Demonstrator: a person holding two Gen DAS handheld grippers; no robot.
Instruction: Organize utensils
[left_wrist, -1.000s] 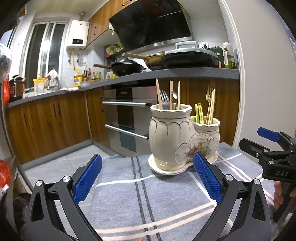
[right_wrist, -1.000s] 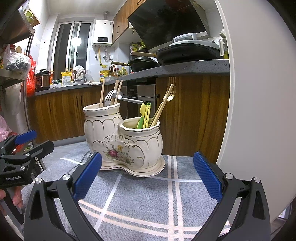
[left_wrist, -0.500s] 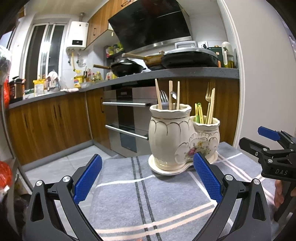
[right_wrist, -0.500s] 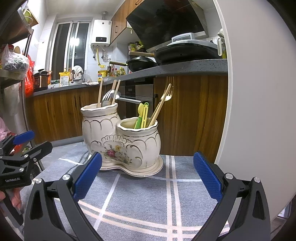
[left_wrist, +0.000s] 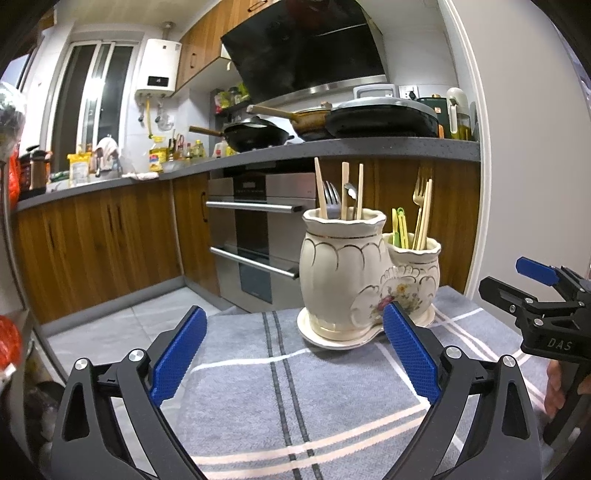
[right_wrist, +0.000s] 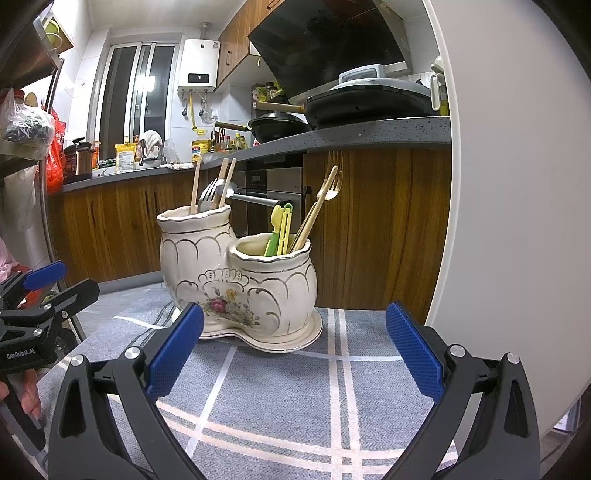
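A cream ceramic double-pot utensil holder (left_wrist: 354, 273) (right_wrist: 236, 280) stands on a grey striped cloth (left_wrist: 295, 387) (right_wrist: 295, 387). Its taller pot holds wooden chopsticks (left_wrist: 320, 188) (right_wrist: 195, 186), a steel fork (left_wrist: 332, 197) (right_wrist: 207, 195) and a spoon. Its lower pot holds a gold fork (left_wrist: 419, 192) (right_wrist: 332, 177), light chopsticks and green-yellow plastic pieces (left_wrist: 399, 230) (right_wrist: 279, 230). My left gripper (left_wrist: 295, 343) is open and empty, short of the holder. My right gripper (right_wrist: 291, 343) is open and empty, facing the lower pot. Each gripper shows in the other's view, the right one (left_wrist: 535, 295) and the left one (right_wrist: 44, 295).
A white wall (right_wrist: 517, 184) stands close on the right of the cloth. Beyond the cloth's far edge are wooden cabinets (left_wrist: 96, 243), an oven (left_wrist: 258, 236) and a countertop with pans (left_wrist: 369, 118). A shelf with bags (right_wrist: 26, 122) is at the left.
The right wrist view has shifted slightly, so the holder sits a little lower and further left in it. The left view is nearly unchanged. Both grippers stay open.
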